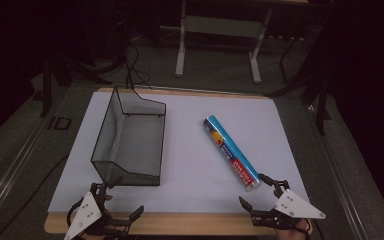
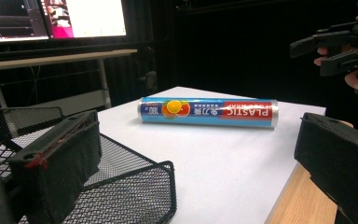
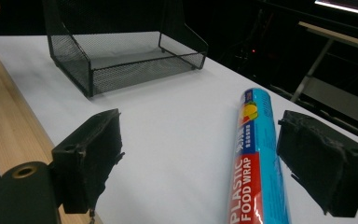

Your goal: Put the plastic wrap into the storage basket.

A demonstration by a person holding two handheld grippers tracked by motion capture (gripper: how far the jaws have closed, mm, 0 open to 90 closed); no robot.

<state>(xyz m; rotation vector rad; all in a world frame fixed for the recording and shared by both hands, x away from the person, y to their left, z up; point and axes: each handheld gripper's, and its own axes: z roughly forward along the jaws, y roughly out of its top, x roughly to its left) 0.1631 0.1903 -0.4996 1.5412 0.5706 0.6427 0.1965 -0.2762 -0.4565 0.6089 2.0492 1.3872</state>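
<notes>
A blue and red roll of plastic food wrap point(image 1: 230, 150) lies slantwise on the white sheet point(image 1: 190, 175), right of centre. A black wire-mesh basket point(image 1: 130, 140) stands to its left, empty. My right gripper point(image 1: 254, 190) hovers at the front right, open, its far finger just beside the roll's near end. In the right gripper view the roll point(image 3: 256, 158) lies close inside the right-hand jaw of the gripper point(image 3: 209, 158), untouched. My left gripper point(image 1: 120, 200) is open at the front left, by the basket's near corner point(image 2: 121, 186), and looks across at the roll point(image 2: 209, 112).
The white sheet covers a wooden table whose bare front edge point(image 1: 180, 224) shows. Behind the table stand a white desk frame point(image 1: 220, 30) and cables on the floor. A lit monitor point(image 2: 51, 18) glows in the left gripper view. The other gripper point(image 2: 340, 46) hangs at that view's upper right.
</notes>
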